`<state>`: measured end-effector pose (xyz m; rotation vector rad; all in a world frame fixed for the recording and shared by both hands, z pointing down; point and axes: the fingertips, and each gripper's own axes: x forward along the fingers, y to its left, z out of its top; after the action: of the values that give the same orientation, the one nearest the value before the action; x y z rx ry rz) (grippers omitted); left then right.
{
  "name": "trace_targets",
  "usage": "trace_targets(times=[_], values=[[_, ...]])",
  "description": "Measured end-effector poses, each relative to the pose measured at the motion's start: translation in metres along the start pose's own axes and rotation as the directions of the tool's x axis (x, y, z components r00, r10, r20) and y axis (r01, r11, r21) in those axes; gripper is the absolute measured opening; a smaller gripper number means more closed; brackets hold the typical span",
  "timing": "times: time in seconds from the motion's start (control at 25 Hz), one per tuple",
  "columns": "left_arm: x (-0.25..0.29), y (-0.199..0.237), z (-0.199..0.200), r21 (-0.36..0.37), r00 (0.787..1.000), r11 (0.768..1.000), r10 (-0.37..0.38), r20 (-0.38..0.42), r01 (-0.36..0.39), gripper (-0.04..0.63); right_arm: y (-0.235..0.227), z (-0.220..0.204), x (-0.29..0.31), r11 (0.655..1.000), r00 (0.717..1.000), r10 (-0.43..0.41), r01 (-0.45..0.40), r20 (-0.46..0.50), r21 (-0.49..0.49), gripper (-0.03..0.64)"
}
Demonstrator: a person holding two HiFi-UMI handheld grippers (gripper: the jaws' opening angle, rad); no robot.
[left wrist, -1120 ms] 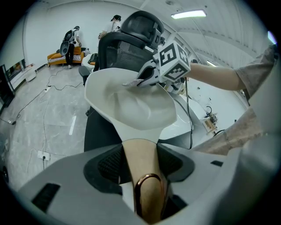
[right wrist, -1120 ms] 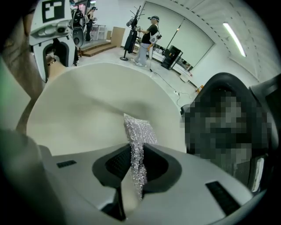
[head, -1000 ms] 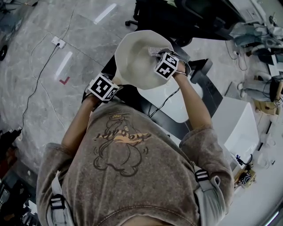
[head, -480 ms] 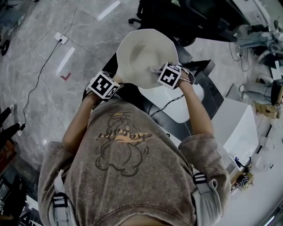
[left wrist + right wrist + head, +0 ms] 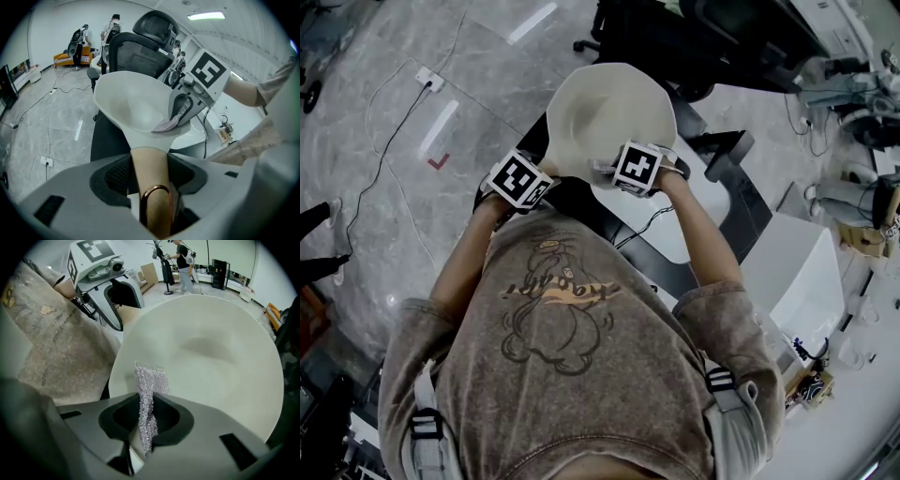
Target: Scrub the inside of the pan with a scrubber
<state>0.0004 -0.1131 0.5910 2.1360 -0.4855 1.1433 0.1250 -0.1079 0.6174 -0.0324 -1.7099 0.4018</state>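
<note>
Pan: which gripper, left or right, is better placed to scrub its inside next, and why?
Right. The right gripper grips the scrubber just inside the pan; the left gripper is occupied clamping the handle.

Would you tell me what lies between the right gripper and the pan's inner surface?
A silvery mesh scrubber, pinched by the right gripper, over the pan; the right gripper view shows it.

We see a grey, marble-patterned floor (image 5: pixel 384 216) with white tape strips (image 5: pixel 439 129), a small red corner mark (image 5: pixel 438 164) and a white socket block (image 5: pixel 425 81) trailing a thin cable. A black mesh-backed office chair (image 5: pixel 140 51) stands close by. Far off, an orange sofa (image 5: pixel 70 57) sits against a white wall (image 5: pixel 56 23), with two people (image 5: pixel 79 40) beside it. A long ceiling lamp (image 5: pixel 206 16) glows overhead. A rounded white table (image 5: pixel 667 239) rests on a dark frame.
</note>
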Motion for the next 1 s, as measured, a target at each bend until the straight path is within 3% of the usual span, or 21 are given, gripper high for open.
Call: trace_targets(times=[0.32, 0.56, 0.68, 0.84, 1.0], values=[[0.000, 0.000, 0.001, 0.007, 1.000, 1.000, 0.004, -0.001, -0.004, 0.249, -0.002, 0.048, 0.008, 0.998, 0.991, 0.055, -0.059, 0.118, 0.024, 0.084], [-0.001, -0.002, -0.001, 0.013, 1.000, 1.000, 0.004, 0.001, -0.004, 0.249, -0.012, 0.084, 0.013, 0.992, 0.977, 0.038, -0.061, 0.211, 0.107, 0.087], [0.000, -0.002, -0.001, 0.016, 1.000, 1.000, 0.003, 0.001, -0.003, 0.249, -0.026, 0.100, 0.014, 0.991, 0.971, -0.017, -0.016, 0.240, 0.131, 0.089], [0.001, -0.001, 0.000, 0.015, 1.000, 1.000, 0.004, 0.001, -0.004, 0.249, -0.058, 0.114, 0.014, 0.977, 0.952, -0.150, 0.102, 0.265, 0.188, 0.091], [0.002, -0.002, 0.000, 0.016, 1.000, 1.000, 0.004, 0.000, -0.004, 0.249, -0.095, 0.102, 0.019, 0.942, 0.934, -0.303, 0.264, 0.187, 0.209, 0.092]])
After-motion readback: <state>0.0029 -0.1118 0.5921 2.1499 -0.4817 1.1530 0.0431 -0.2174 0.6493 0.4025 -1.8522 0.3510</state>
